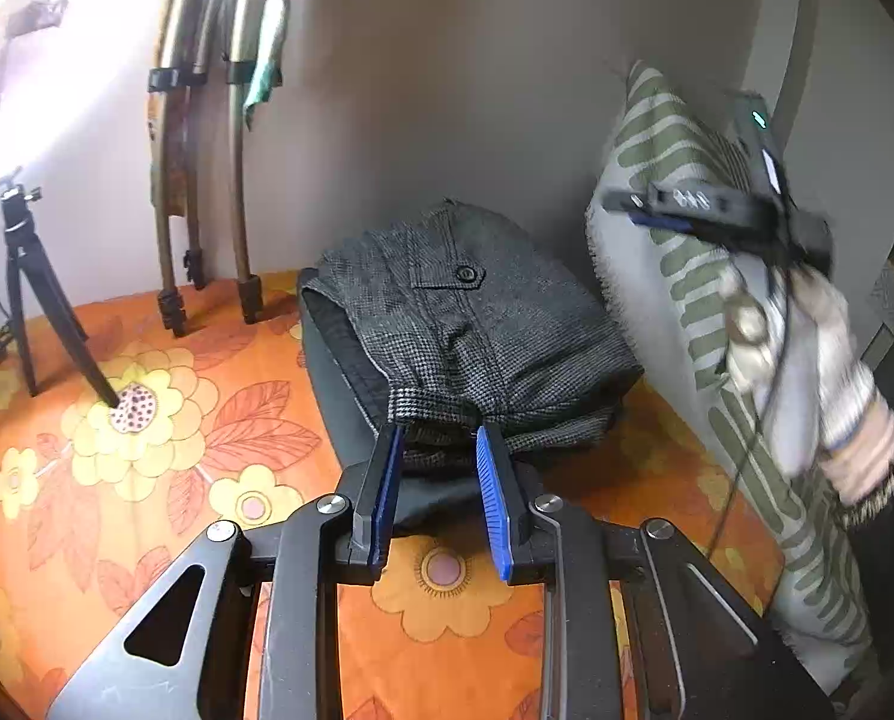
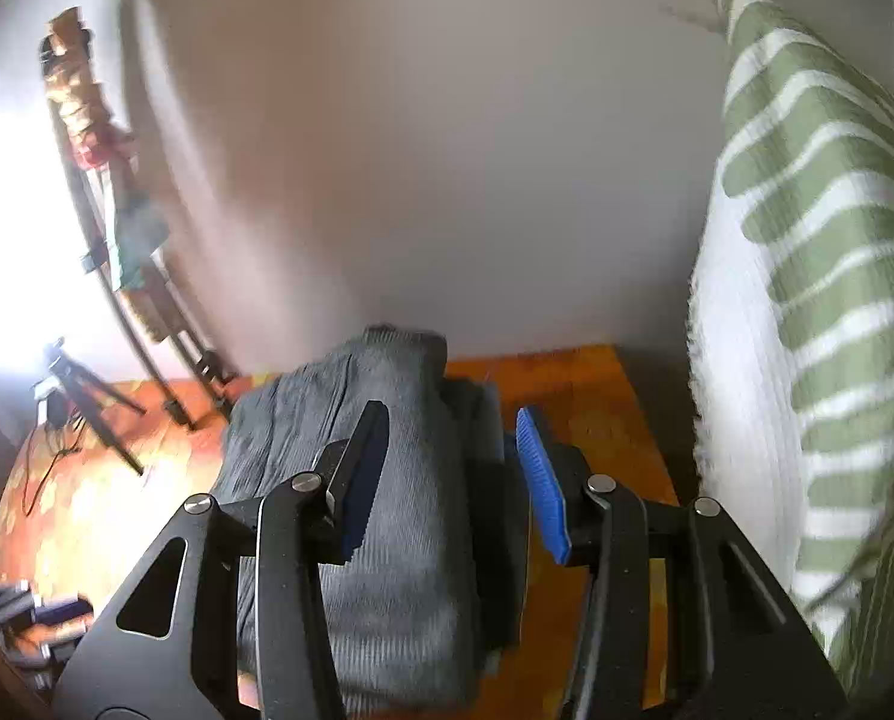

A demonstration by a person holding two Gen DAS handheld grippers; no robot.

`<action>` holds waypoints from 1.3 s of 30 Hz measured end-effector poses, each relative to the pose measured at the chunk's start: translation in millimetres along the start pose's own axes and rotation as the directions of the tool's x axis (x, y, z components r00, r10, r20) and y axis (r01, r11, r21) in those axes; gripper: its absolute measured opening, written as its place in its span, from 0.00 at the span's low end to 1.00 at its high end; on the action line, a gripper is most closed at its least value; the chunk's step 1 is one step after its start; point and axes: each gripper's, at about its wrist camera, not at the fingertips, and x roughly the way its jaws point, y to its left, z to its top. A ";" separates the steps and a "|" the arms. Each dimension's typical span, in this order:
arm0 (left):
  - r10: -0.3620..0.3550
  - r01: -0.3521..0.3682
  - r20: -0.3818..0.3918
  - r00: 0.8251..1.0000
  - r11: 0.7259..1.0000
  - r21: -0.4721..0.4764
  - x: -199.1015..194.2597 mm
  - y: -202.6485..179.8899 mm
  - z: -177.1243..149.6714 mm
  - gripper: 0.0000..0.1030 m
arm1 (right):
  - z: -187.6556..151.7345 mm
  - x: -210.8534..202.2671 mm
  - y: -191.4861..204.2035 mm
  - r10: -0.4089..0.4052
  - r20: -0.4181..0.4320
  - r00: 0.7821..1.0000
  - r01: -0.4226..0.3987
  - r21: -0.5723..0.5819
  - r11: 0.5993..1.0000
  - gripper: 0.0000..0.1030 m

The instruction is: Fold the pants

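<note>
Grey checked pants [image 1: 471, 336] lie folded in a compact bundle on the orange flowered bedsheet [image 1: 147, 480], near the wall. My left gripper [image 1: 438, 435] is open, its blue-padded fingertips at the bundle's near edge, one on each side of a fold. In the right wrist view the pants [image 2: 387, 480] lie under my right gripper [image 2: 453, 414], which is open above them and holds nothing. The right gripper also shows in the left wrist view [image 1: 717, 210], blurred, held up to the right in a gloved hand.
A green and white striped pillow [image 1: 675, 252] leans against the wall at the right, also in the right wrist view [image 2: 807, 330]. A black tripod [image 1: 33, 312] stands on the bed at the left. Folded stand legs [image 1: 207, 180] lean on the wall.
</note>
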 end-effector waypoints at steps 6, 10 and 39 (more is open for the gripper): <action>0.023 -0.023 0.018 1.000 1.000 0.006 -22.9 3.3 -0.9 0.29 | -31.2 -52.4 6.1 -0.024 0.024 0.999 0.024 -0.016 1.000 0.54; 0.038 -0.039 0.039 0.999 0.999 0.023 -45.0 2.6 -7.3 0.54 | -54.6 -84.7 21.2 -0.015 0.035 0.999 0.016 -0.021 1.000 0.55; 0.088 -0.108 0.178 0.980 0.989 0.105 -145.9 -6.1 -71.4 0.77 | -182.1 -215.8 131.6 -0.105 0.136 0.985 0.104 0.014 0.995 0.93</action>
